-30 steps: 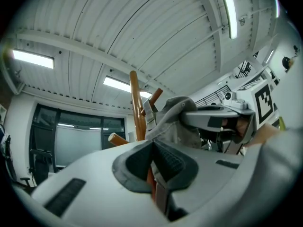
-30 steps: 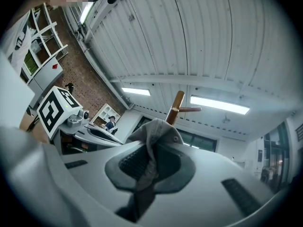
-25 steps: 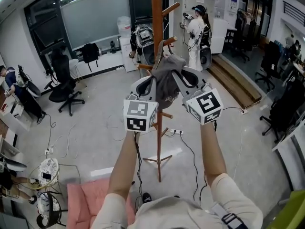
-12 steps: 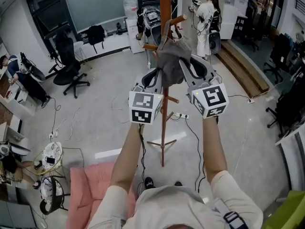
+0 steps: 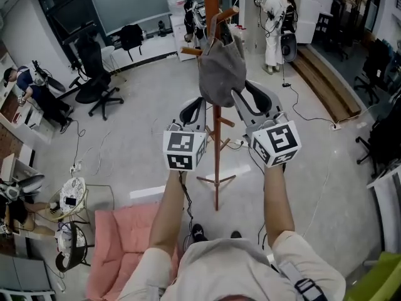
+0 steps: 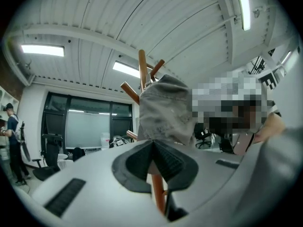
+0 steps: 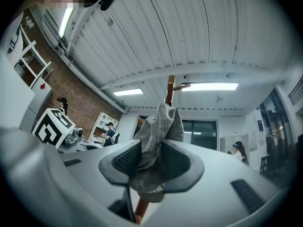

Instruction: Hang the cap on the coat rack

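The left hand-held gripper (image 6: 151,145) is thrust forward on an outstretched bare forearm, its pads pressed together with the tips right at the lower edge of the cap (image 5: 221,74) — whether they nip any cloth I cannot tell. Beside it the right hand-held gripper (image 7: 151,151) is raised on the other arm at about the same height, its jaws opening, with a fold of the grey cap hanging between the pads. The cap itself droops from an upper peg of the wooden coat rack (image 5: 217,149), crown down, against the pole and between the two sets of jaws. The rack stands on splayed feet on a pale grey floor (image 5: 125,155), where loose cables trail. A pink mat (image 5: 119,243) lies near the person's feet at lower left. Farther off there is a black office chair (image 5: 94,86) to the left, and a person in white (image 5: 276,17) stands beyond the rack by a wooden step.
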Action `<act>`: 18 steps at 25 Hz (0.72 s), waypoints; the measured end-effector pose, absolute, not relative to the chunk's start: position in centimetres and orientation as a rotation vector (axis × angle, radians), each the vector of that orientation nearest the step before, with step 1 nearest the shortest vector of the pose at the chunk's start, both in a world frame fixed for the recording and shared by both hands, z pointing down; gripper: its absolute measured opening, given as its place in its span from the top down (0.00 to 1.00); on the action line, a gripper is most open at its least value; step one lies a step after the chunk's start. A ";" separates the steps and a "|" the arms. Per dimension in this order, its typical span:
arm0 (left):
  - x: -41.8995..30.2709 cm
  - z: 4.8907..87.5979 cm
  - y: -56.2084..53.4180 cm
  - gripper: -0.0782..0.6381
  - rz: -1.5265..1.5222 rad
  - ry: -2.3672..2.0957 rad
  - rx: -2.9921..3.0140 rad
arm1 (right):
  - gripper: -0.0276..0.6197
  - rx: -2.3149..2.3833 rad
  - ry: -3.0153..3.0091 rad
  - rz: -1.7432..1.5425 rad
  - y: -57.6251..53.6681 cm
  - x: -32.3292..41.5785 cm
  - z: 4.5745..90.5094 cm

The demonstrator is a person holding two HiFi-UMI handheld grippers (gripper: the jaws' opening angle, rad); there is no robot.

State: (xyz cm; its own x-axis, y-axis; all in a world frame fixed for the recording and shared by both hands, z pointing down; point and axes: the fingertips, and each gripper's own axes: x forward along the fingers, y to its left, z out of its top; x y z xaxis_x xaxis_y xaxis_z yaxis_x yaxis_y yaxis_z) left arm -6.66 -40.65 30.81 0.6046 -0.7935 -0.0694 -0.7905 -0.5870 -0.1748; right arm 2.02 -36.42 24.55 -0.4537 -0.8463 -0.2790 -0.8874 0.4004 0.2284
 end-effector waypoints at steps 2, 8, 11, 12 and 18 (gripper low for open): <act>-7.0 31.7 -40.0 0.88 -0.031 1.348 -2.648 | 0.74 -1.546 2.547 0.483 -36.0 1.7 25.6; -8.4 34.6 -37.7 0.88 -0.072 1.452 -2.641 | 0.74 -1.480 2.629 0.361 -34.7 0.4 29.0; -8.9 35.8 -36.5 0.88 -0.071 1.515 -2.638 | 0.74 -1.463 2.662 0.298 -34.1 0.2 31.0; -9.1 36.2 -36.0 0.88 -0.067 1.541 -2.637 | 0.74 -1.456 2.672 0.274 -33.8 0.2 31.8; -9.3 39.5 -33.8 0.88 -0.051 1.682 -2.630 | 0.74 -1.385 2.766 0.127 -31.4 -0.2 37.3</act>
State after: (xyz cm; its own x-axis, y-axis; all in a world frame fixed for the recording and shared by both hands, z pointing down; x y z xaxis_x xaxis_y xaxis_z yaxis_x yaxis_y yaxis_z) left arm -9.30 -33.77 39.48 0.4192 -0.9077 0.0170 -0.9071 -0.4195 -0.0342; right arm -0.20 -31.41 37.26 -0.5991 -0.7969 -0.0775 -0.8007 0.5968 0.0527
